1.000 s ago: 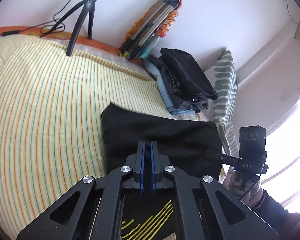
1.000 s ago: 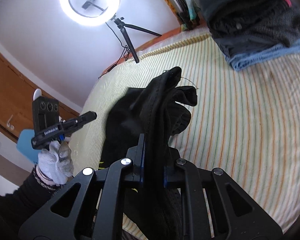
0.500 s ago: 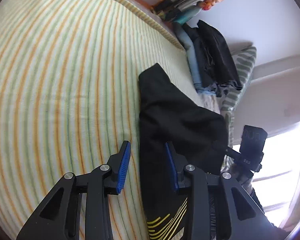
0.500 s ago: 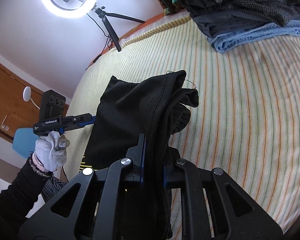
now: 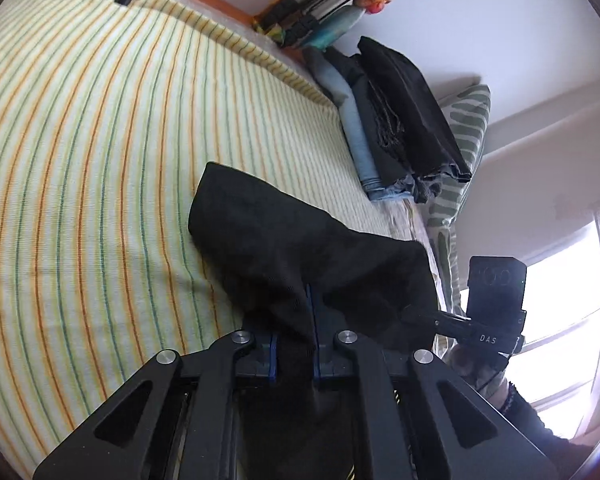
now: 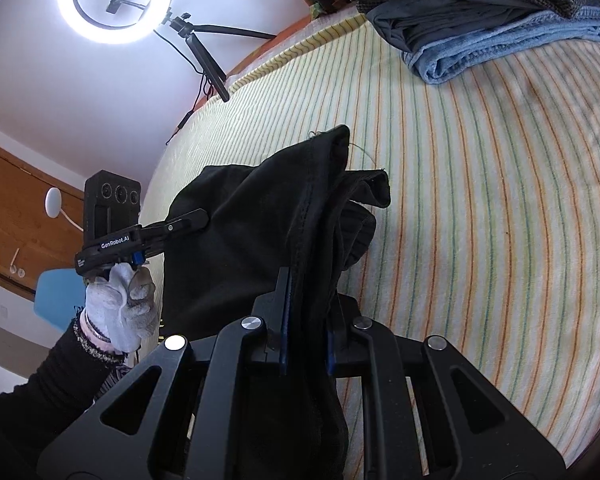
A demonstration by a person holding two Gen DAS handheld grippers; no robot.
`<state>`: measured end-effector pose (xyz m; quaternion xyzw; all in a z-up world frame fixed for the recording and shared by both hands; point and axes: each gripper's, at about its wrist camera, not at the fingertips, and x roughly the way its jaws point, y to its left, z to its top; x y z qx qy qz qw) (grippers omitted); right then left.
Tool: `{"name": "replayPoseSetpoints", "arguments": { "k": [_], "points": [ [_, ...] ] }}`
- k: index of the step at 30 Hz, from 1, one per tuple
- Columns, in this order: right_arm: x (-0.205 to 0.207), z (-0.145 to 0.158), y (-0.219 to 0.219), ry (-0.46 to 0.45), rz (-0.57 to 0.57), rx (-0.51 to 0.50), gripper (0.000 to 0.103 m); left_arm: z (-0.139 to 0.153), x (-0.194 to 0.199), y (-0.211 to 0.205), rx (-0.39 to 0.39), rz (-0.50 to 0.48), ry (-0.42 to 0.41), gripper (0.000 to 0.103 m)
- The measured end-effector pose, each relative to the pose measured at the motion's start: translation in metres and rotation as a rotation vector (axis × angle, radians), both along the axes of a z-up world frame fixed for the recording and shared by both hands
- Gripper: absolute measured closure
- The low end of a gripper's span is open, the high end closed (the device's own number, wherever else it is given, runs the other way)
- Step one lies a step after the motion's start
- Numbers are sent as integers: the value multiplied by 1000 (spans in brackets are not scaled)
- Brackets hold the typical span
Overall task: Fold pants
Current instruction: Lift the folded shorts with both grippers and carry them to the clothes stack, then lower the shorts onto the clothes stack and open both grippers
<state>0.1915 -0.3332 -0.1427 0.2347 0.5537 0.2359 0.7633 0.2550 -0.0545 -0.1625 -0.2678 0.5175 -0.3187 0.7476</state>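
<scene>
Showing only rightward — ring light (image 6: 116, 0), gloved hand (image 6: 122, 308).

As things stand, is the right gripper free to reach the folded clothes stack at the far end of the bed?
Probably not yet. The right gripper is shut on the black pants, as is the left gripper. The striped bed up to the clothes stack lies bare, so only the held pants hinder it.

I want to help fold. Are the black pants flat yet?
No. The black pants hang bunched, pinched in both grippers.
</scene>
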Motion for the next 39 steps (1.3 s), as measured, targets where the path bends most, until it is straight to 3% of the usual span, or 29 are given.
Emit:
{"name": "replayPoseSetpoints", "arguments": {
  "k": [9,17,26,33,39],
  "points": [
    [-15,56,15,-154,15,-53,89,85,-16,-9,70,-34,-240,97],
    [-11,136,-5,-325,-10,-95,90,152,-4,-36,24,-63,-387,98],
    [21,226,-54,-487,-62,-234,90,226,47,-95,-23,-101,-543,98],
    [70,267,-103,-521,-81,-326,90,241,95,-137,-49,-120,-579,98],
    [128,268,-140,-497,-77,-362,90,228,137,-166,-25,-114,-586,98]
  ]
}}
